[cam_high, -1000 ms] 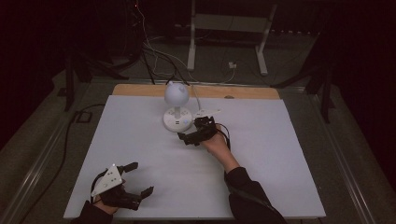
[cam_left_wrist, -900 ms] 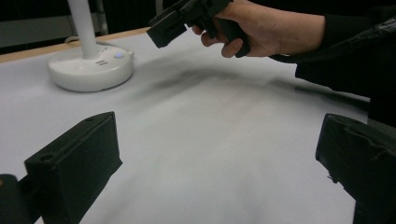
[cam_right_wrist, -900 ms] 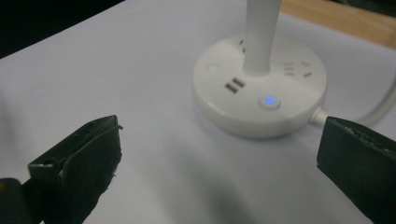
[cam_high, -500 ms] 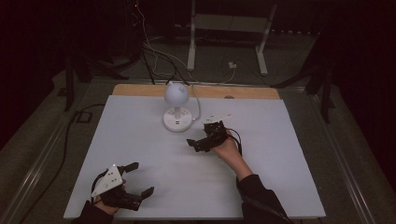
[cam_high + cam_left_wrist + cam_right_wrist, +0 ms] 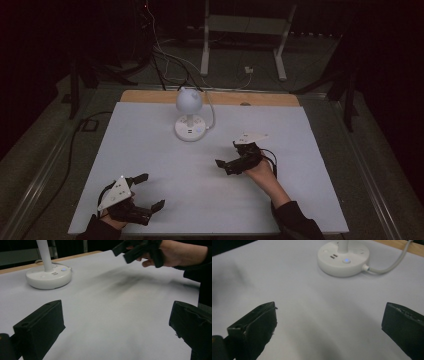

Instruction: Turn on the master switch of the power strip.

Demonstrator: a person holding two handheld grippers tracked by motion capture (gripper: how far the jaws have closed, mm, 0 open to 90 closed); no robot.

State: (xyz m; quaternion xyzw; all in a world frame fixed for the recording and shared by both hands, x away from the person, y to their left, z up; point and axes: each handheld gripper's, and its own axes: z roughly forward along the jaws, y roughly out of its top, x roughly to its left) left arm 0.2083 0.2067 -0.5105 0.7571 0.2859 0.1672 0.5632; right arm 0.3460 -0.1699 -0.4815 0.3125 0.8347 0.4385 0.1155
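Note:
A white desk lamp (image 5: pixel 189 102) with a round head stands on its disc base (image 5: pixel 190 131) at the back middle of the white table (image 5: pixel 145 145). My right gripper (image 5: pixel 227 154) is open, held low over the table to the right of and nearer than the lamp, jaws pointing left. In the right gripper view its jaws (image 5: pixel 329 322) are wide apart with nothing between them, and the lamp base (image 5: pixel 343 258) with a lit blue button lies ahead. My left gripper (image 5: pixel 151 190) stands open and empty near the front left edge. The left gripper view (image 5: pixel 116 322) shows the base (image 5: pixel 48 277) far left.
The lamp's white cable (image 5: pixel 392 265) runs from the base toward the wooden back edge (image 5: pixel 220 97). A white stand (image 5: pixel 242 35) and loose cables sit on the dark floor beyond. The other hand with its gripper (image 5: pixel 137 251) shows top right in the left gripper view.
My right gripper has drawn back from the lamp base, moving right and toward the person. The left gripper has stayed where it was.

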